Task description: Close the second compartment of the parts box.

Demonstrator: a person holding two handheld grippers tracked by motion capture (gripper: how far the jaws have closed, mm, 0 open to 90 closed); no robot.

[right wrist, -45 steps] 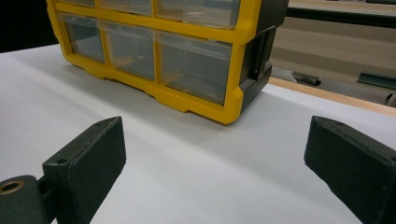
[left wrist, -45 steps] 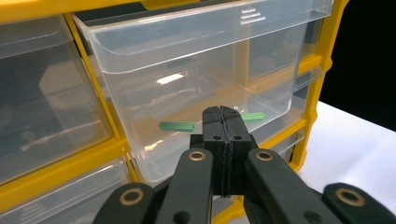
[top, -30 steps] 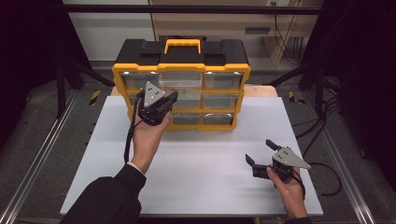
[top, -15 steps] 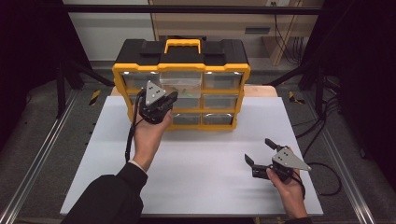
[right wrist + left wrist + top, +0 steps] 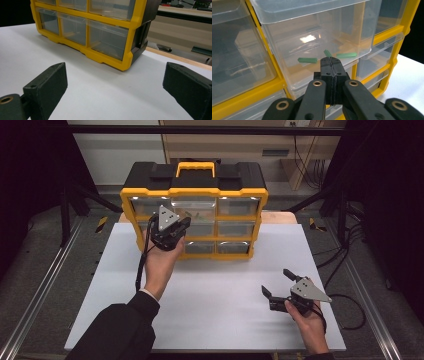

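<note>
A yellow and black organiser with clear drawers stands at the back of the white table. My left gripper is shut with nothing between its jaws. Its tips are right at the front of the middle clear drawer; whether they touch it I cannot tell. Three green sticks lie on that drawer's floor. My right gripper is held low over the table at the near right. It is open and empty and faces the organiser's right corner.
Metal rails run along the table's left and right sides, and a wooden edge shows behind the organiser. A cable trails from the right gripper off the table's right side. Bare white table lies between the two hands.
</note>
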